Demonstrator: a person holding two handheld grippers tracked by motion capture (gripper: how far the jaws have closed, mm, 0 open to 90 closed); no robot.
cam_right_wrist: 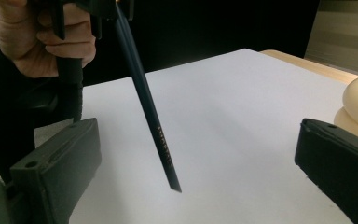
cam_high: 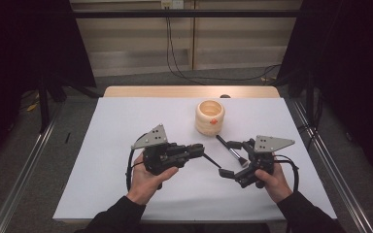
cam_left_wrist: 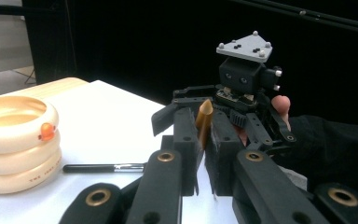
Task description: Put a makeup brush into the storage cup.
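- Two dark sleeves enter at the near edge of the white worktop [cam_high: 126, 194]. Each hand holds a claw, both on the person's side of a ringed wooden pot [cam_high: 210, 116].
- The left claw [cam_high: 201, 150], toward the person and left of the pot, is clamped tight on the upper end of a thin dark stick [cam_high: 212, 161]. A golden-brown tip pokes up between its jaws in the left gripper view.
- The stick's long axis runs away from the left claw, slanting down toward the right claw [cam_high: 227, 159] and away from the pot. In the right gripper view its free tip hangs just above the worktop.
- The right claw, toward the person and slightly right of the pot, stands wide with nothing held. The stick's tip sits in the gap between its jaws, apart from both pads and nearer the one on the left of the right gripper view.
- The right claw looks best placed to take the stick: it faces the free end and would probably only need to close across the shaft.
- A loose brush [cam_high: 228, 148] with a black handle and silver ferrule lies flat on the worktop. It starts just beside the pot's base and angles from there toward the right claw.
- That brush lies close under the right claw's jaw on the pot side, so a low or sweeping close could knock it. Nothing else stands between the two claws.
- The pot stands upright, an orange spot on its near side, well apart from the stick.
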